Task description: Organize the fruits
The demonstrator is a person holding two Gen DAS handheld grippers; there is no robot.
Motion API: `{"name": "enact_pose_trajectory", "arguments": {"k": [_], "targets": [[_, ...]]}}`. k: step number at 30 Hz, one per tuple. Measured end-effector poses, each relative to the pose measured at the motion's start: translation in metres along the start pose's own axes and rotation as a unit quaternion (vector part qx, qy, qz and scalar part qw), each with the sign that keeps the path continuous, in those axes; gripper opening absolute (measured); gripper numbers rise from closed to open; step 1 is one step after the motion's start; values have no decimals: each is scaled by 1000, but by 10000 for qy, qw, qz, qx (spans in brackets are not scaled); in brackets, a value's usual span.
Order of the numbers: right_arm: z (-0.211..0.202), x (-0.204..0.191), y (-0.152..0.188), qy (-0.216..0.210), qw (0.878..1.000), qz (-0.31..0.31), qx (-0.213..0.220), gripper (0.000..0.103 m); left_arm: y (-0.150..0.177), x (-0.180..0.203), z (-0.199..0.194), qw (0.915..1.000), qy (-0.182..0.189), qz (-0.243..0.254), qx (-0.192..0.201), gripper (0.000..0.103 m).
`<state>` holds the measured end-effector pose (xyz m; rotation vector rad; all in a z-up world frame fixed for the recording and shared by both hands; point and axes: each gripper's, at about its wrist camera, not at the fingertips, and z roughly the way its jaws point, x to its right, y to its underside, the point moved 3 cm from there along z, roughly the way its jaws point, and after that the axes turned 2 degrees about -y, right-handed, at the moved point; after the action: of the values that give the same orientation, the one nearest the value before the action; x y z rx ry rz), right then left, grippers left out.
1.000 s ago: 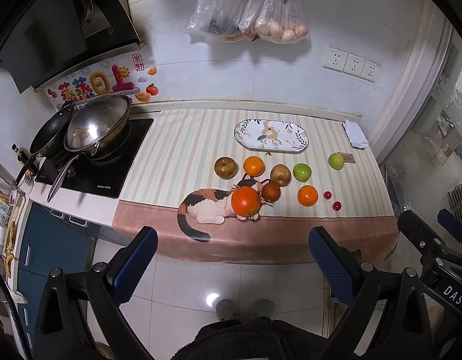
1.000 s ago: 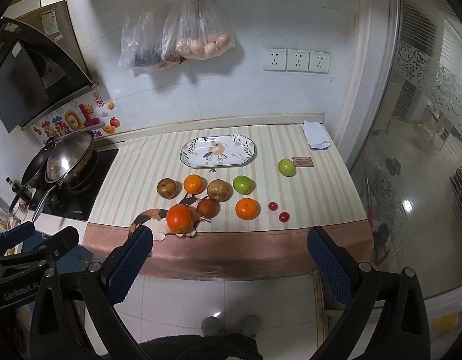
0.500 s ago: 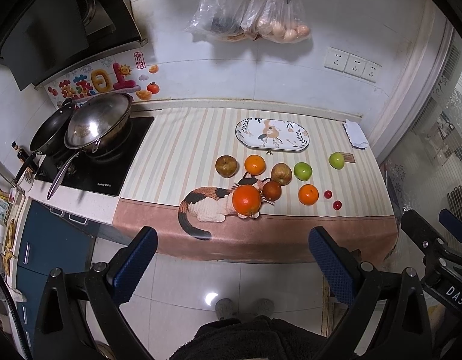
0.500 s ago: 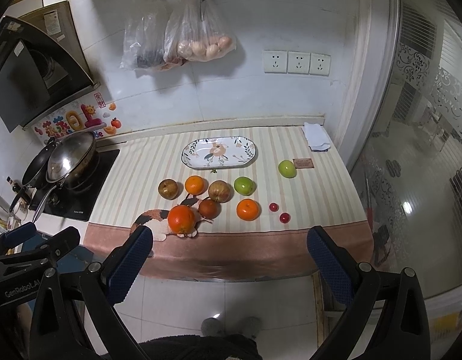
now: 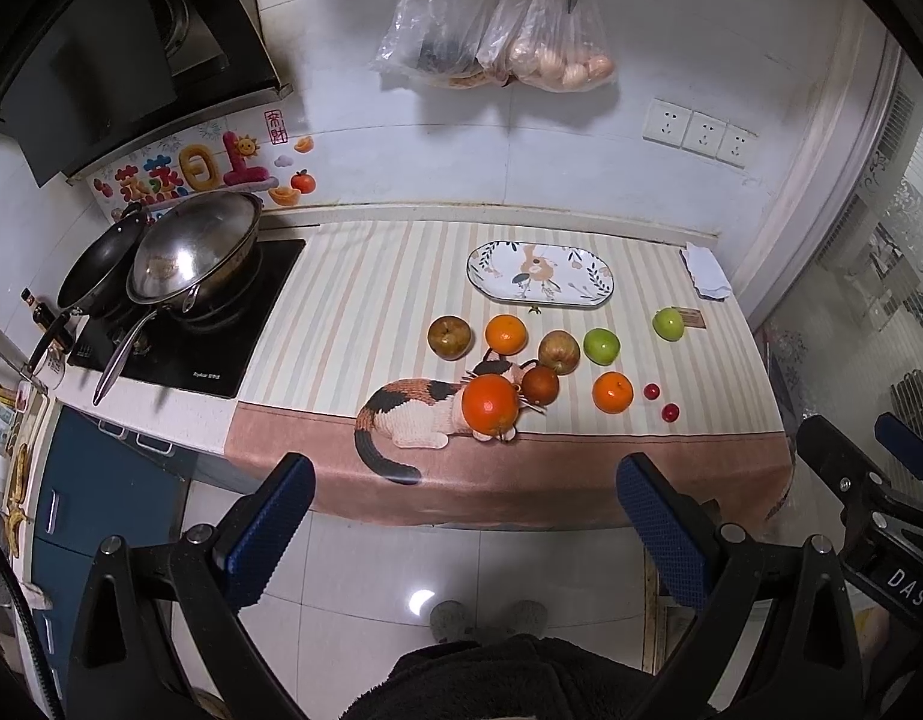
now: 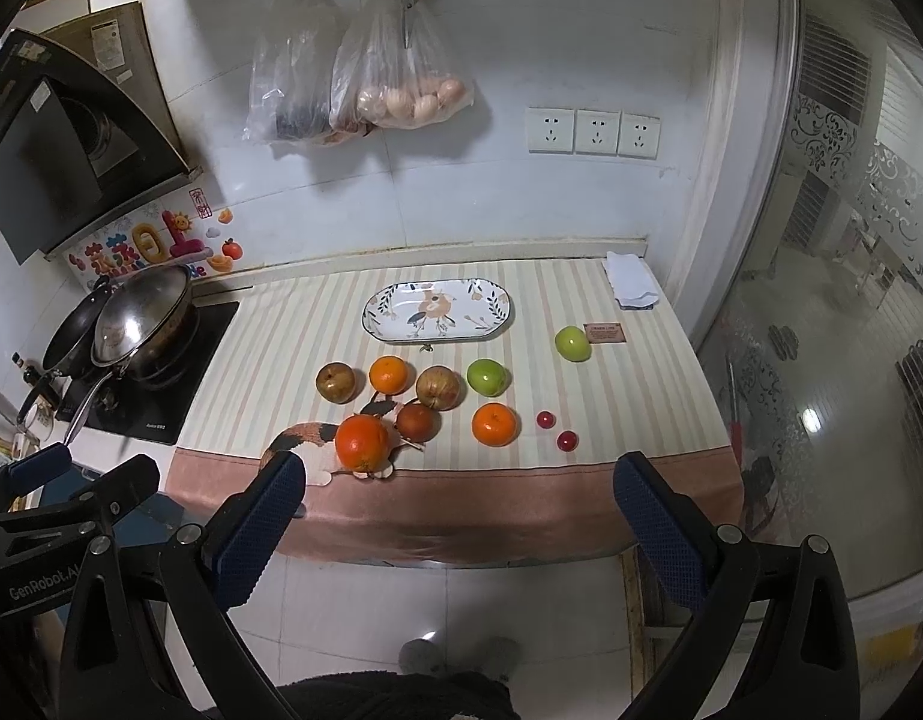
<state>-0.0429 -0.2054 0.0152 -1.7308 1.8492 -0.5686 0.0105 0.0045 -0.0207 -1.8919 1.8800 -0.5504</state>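
Right wrist view: the fruits [image 6: 389, 374] lie loose on the desk [image 6: 281, 372], near the empty plate [image 6: 374, 313]; nothing looks sorted yet. Right tool [image 6: 455, 510] and left tool [image 5: 461, 507] hang short of the desk, spread wide, holding nothing.

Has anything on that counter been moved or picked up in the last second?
Nothing was picked up or let go. Both claws, left and right, are open and empty, held back from the counter; the views only creep slightly closer. The fruit, such as the big orange, and the empty plate lie as before.
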Motion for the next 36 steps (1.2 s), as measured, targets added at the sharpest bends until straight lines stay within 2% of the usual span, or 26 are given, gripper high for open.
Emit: {"name": "enact_pose_trajectory", "arguments": {"k": [22, 28, 31, 36], "targets": [[3, 3, -2, 1, 10000, 44, -12, 103, -1, 4, 1, 10000, 9, 3, 13, 103], [4, 4, -1, 4, 10000, 64, 8, 103, -11, 4, 7, 10000, 75, 25, -21, 103], [11, 8, -2, -2, 9998, 209, -18, 103, -17, -2, 14, 10000, -1, -34, 29, 103], [42, 17, -7, -161, 9973, 682, -201, 103, -36, -31, 54, 9993, -346, -146, 14, 103]]}}
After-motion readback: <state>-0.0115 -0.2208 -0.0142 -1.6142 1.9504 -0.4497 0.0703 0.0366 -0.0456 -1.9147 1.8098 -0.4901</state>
